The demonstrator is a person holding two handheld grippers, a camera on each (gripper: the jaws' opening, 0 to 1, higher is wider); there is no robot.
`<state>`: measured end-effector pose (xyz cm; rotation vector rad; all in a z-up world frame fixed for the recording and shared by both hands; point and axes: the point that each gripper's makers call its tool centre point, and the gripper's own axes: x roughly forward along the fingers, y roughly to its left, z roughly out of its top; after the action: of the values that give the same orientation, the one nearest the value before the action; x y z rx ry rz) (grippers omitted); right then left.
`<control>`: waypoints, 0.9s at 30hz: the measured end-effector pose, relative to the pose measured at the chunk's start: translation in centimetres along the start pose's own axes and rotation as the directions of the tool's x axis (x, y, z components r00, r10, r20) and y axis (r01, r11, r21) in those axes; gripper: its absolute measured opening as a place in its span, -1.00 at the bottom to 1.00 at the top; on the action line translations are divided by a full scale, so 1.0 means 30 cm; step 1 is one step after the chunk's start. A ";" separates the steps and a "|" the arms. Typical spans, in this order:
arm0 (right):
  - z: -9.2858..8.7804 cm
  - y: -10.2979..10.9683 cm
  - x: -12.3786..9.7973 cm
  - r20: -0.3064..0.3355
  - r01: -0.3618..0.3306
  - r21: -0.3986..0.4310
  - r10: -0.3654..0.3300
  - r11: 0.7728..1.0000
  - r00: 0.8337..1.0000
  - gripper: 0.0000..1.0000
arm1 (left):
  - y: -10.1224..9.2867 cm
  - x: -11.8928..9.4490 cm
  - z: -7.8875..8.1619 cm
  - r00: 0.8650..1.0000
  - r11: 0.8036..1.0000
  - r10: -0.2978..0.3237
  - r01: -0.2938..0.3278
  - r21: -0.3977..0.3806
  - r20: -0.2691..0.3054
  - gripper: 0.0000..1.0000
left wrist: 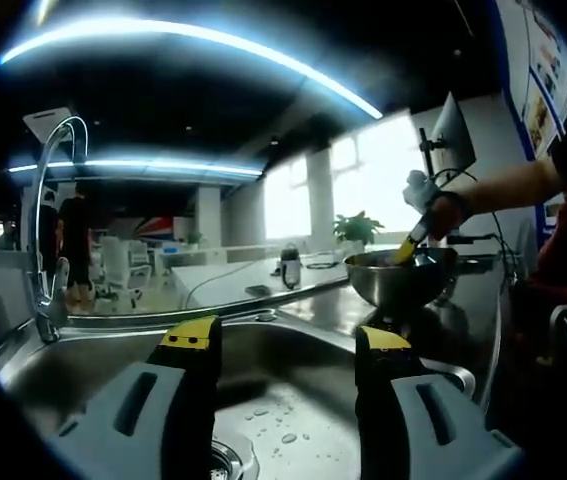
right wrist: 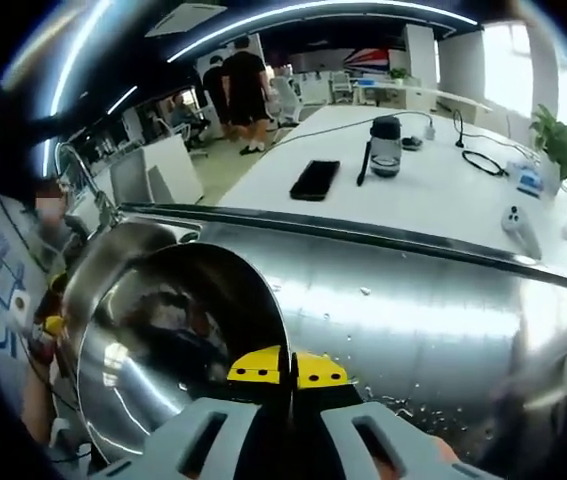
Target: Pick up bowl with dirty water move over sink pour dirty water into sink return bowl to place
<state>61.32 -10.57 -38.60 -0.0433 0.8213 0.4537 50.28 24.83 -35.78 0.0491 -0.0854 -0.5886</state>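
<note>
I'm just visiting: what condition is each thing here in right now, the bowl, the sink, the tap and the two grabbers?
Bowl: held by its rim, lifted above the steel counter.
Right gripper: shut on the bowl's rim.
Left gripper: open, holding nothing, over the sink.
Sink: wet with droplets.
Faucet: no water running.

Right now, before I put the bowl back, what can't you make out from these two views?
- Bowl contents: the right gripper view shows only reflections; in the left gripper view its wall hides the inside.
- Sink drain: left gripper view, cut off at the bottom edge behind the left hand-held gripper.
- Grip on the rim: right hand-held gripper covers it.
</note>
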 end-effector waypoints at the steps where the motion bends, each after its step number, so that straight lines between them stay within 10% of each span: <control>1: 0.004 0.000 -0.001 0.007 0.000 -0.001 0.000 1.000 1.000 -1.00 | 0.000 0.000 0.000 1.000 1.000 0.000 0.000 0.000 -0.001 0.06; 15: 0.022 0.006 0.006 0.136 -0.029 -0.056 0.036 0.998 0.990 -0.74 | 0.000 0.003 -0.004 1.000 1.000 -0.003 0.003 0.000 -0.004 0.06; 27: 0.062 0.057 -0.064 0.326 -0.108 -0.107 0.138 0.988 0.935 -0.40 | -0.002 0.002 -0.007 1.000 1.000 -0.001 0.001 0.000 -0.010 0.06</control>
<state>60.78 -9.36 -35.72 0.0041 0.4721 0.5975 50.32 24.76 -35.99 0.0522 -0.0757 -0.5896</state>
